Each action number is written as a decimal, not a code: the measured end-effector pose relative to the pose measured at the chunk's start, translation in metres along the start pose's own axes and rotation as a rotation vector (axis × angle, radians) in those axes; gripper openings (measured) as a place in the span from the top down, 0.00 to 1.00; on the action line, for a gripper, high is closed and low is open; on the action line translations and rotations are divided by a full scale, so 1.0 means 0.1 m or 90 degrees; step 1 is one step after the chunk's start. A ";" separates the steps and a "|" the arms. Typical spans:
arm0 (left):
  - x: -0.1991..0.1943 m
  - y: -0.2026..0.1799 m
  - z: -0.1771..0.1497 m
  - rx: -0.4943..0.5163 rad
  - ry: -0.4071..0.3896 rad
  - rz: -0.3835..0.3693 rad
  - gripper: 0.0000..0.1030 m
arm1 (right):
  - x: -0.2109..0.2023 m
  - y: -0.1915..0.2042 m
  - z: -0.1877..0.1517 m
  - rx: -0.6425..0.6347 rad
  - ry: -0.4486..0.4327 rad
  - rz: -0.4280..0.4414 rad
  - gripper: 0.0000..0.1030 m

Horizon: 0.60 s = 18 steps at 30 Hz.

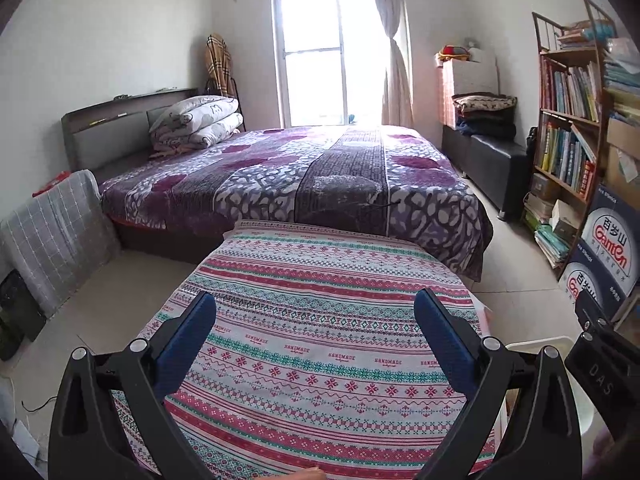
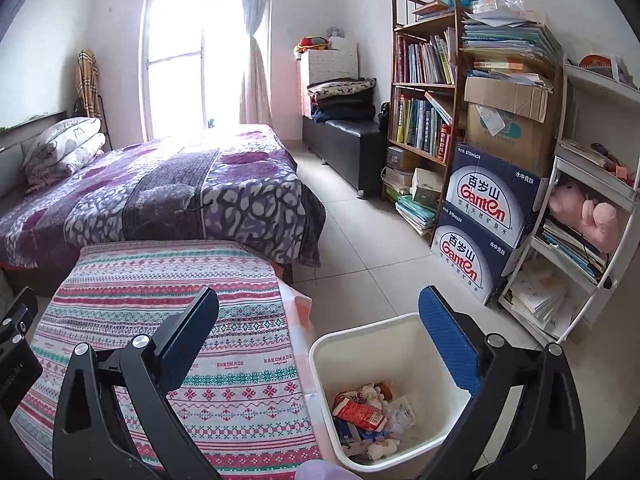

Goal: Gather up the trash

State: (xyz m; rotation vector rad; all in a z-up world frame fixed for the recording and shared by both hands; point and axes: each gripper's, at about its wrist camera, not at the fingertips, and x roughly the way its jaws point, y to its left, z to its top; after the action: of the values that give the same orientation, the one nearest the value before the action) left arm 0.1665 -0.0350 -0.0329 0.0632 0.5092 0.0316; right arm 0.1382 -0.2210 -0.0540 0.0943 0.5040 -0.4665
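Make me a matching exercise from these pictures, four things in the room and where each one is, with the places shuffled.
Things:
1. white trash bin
2. folded quilt
3. Ganten boxes
4. red packet

Places:
A. at the head of the bed
B. inside the bin
C. on the floor beside the patterned tablecloth
D. stacked by the bookshelf

Pairs: 1-C, 2-A, 3-D, 4-B

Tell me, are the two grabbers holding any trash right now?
No. The left gripper and the right gripper are both open with nothing between their fingers. The trash already lies inside the white bin.
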 end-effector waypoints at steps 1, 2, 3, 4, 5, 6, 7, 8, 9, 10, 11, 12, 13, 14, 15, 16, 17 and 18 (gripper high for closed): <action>0.00 -0.01 0.00 0.002 -0.001 0.000 0.06 | 0.00 0.00 0.00 -0.001 -0.001 0.001 0.07; 0.00 -0.02 -0.01 0.004 0.000 0.000 0.06 | -0.02 0.01 0.00 -0.002 -0.005 0.002 0.07; 0.00 -0.03 -0.01 0.004 0.002 -0.002 0.06 | -0.02 0.02 0.00 -0.003 -0.006 0.003 0.07; 0.01 -0.03 -0.01 0.003 0.004 -0.004 0.06 | -0.02 0.02 0.00 -0.003 -0.008 0.004 0.07; 0.01 -0.03 -0.01 0.003 0.006 -0.005 0.06 | -0.03 0.02 0.00 -0.006 -0.010 0.004 0.07; 0.01 -0.04 -0.01 0.001 0.006 -0.005 0.06 | -0.03 0.03 0.00 -0.007 -0.010 0.004 0.07; 0.01 -0.03 -0.01 -0.001 0.007 -0.005 0.06 | -0.03 0.03 0.00 -0.007 -0.010 0.004 0.07; 0.01 -0.03 -0.01 -0.002 0.007 -0.005 0.06 | -0.03 0.03 0.00 -0.008 -0.008 0.006 0.07; 0.01 -0.03 -0.01 -0.004 0.007 -0.006 0.06 | -0.03 0.03 0.00 -0.009 -0.008 0.006 0.07; 0.02 -0.03 0.00 -0.006 0.008 -0.006 0.06 | -0.03 0.04 0.00 -0.010 -0.008 0.007 0.07; 0.03 -0.02 0.00 -0.007 0.010 -0.006 0.06 | -0.04 0.04 0.00 -0.010 -0.008 0.007 0.07; 0.03 -0.02 0.00 -0.008 0.011 -0.006 0.06 | -0.04 0.04 0.00 -0.010 -0.009 0.007 0.07; 0.04 -0.02 0.00 -0.008 0.013 -0.006 0.06 | -0.04 0.04 0.00 -0.009 -0.009 0.006 0.07; 0.04 -0.02 0.00 -0.009 0.015 -0.006 0.06 | -0.04 0.04 0.00 -0.009 -0.010 0.007 0.07; 0.05 -0.02 -0.01 -0.009 0.016 -0.006 0.06 | -0.04 0.04 0.00 -0.007 -0.010 0.007 0.07; 0.05 -0.03 -0.01 -0.010 0.018 -0.006 0.06 | -0.03 0.03 0.00 -0.006 -0.011 0.008 0.07; 0.05 -0.03 -0.01 -0.010 0.019 -0.006 0.06 | -0.03 0.03 0.01 -0.004 -0.010 0.008 0.07; 0.05 -0.03 -0.02 -0.010 0.020 -0.007 0.06 | -0.03 0.03 0.01 -0.004 -0.010 0.009 0.07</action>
State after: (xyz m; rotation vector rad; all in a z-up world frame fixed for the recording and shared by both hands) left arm 0.1704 -0.0379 -0.0371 0.0447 0.5400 0.0261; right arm 0.1378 -0.2176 -0.0519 0.0883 0.4890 -0.4519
